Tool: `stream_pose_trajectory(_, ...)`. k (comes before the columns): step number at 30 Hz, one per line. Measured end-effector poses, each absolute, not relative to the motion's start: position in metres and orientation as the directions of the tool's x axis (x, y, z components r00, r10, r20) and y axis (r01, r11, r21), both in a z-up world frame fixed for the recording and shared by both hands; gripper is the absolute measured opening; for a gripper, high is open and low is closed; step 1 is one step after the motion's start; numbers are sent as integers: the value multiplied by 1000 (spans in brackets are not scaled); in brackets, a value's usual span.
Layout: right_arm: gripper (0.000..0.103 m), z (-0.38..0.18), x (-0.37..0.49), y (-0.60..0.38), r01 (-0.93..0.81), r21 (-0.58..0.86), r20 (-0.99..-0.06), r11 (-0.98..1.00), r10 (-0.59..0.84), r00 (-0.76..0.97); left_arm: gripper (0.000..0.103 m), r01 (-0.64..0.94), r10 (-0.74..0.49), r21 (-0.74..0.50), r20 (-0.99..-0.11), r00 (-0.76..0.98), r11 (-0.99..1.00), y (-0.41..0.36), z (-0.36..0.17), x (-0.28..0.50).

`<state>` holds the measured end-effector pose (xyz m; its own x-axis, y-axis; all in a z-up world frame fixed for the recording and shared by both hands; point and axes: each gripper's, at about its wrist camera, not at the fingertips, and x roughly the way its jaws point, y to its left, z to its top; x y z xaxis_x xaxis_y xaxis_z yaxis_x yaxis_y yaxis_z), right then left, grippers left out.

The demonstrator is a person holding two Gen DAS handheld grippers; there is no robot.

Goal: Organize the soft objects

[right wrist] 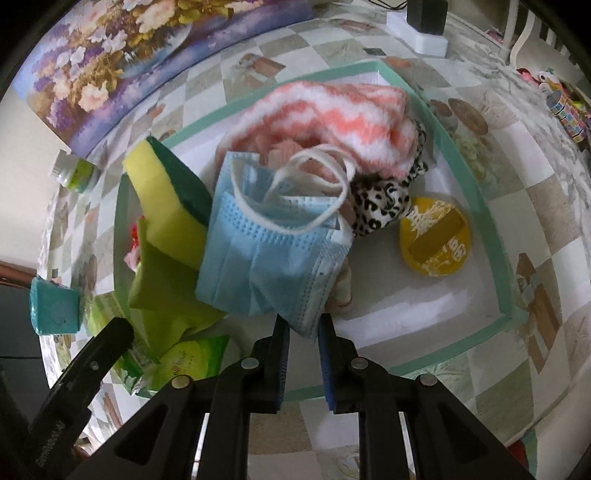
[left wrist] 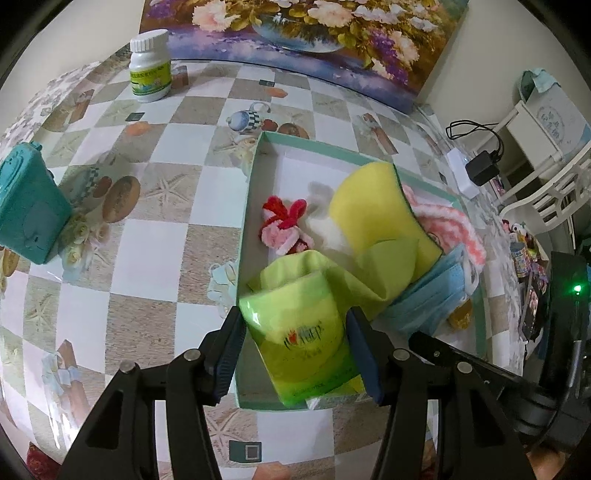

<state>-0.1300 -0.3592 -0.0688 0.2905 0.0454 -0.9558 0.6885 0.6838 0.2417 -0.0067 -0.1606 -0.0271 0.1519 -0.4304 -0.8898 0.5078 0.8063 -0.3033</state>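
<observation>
The table (left wrist: 155, 229), covered in a checkered cloth, is filling both views, with a flower painting (left wrist: 314, 33) leaning along its far edge at the top of the frame. The shallow white tray (left wrist: 255, 192) with a green rim is occupying the centre and lower right of the left wrist view, and the centre of the right wrist view.

The left gripper (left wrist: 295, 347) is entering from the bottom edge and pointing steeply down over the tray's near corner; its jaws are clamping a green tissue pack (left wrist: 306, 332) from both sides, with the pack lying over the tray's near rim. The right gripper (right wrist: 303, 332) is likewise rising from the bottom edge and pointing steeply down into the tray; its jaws are standing nearly together, pinching the lower corner of a blue face mask (right wrist: 266, 258).

Inside the tray, a pink-and-white towel (right wrist: 332, 110) is lying toward the far side, a yellow sponge (left wrist: 376, 210) is leaning on edge beside the mask, and a green cloth (left wrist: 365, 273) is lying between sponge and pack. A leopard-print cloth (right wrist: 380, 203), a yellow disc (right wrist: 436, 236) and a small pink-and-red toy (left wrist: 284, 225) are also resting in it.

A teal box (left wrist: 29, 206) is standing at the left edge, a white bottle (left wrist: 149, 66) at upper left.
</observation>
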Motion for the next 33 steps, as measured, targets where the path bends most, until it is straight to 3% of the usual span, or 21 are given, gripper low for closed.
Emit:
stream_pose_trajectory(2,19,-71,-129,-359,687,235,-958,688,47,282,64,512,-431,-312,-893,129,800,-163,-29,-7)
stream_pose_trajectory(12,61,-76,-124,-359,698,193,-970,690,24,244,88,495,-449,-324,-880,157,806,-159,-22,-7)
stream_pose_trajectory(16,64,-79,-122,-360,692,178,-972,700,15,234,90,466,-454,-328,-871,189,822,-150,-17,-2)
stream_pose_trajectory(18,69,-78,-120,-358,685,158,-974,712,-4,229,101,440,-440,-312,-869,226,842,-143,-15,0)
stream_pose_trajectory(23,85,-75,-118,-352,677,116,-974,727,-50,220,102,372,-369,-254,-886,282,893,-125,-16,9)
stream_pose_trajectory(26,102,-71,-117,-348,672,91,-972,735,-81,221,102,335,-291,-179,-901,321,925,-116,-20,13)
stream_pose_trajectory(33,103,-55,-116,-331,651,70,-961,756,-124,248,103,301,-193,-99,-933,304,948,-104,-33,14)
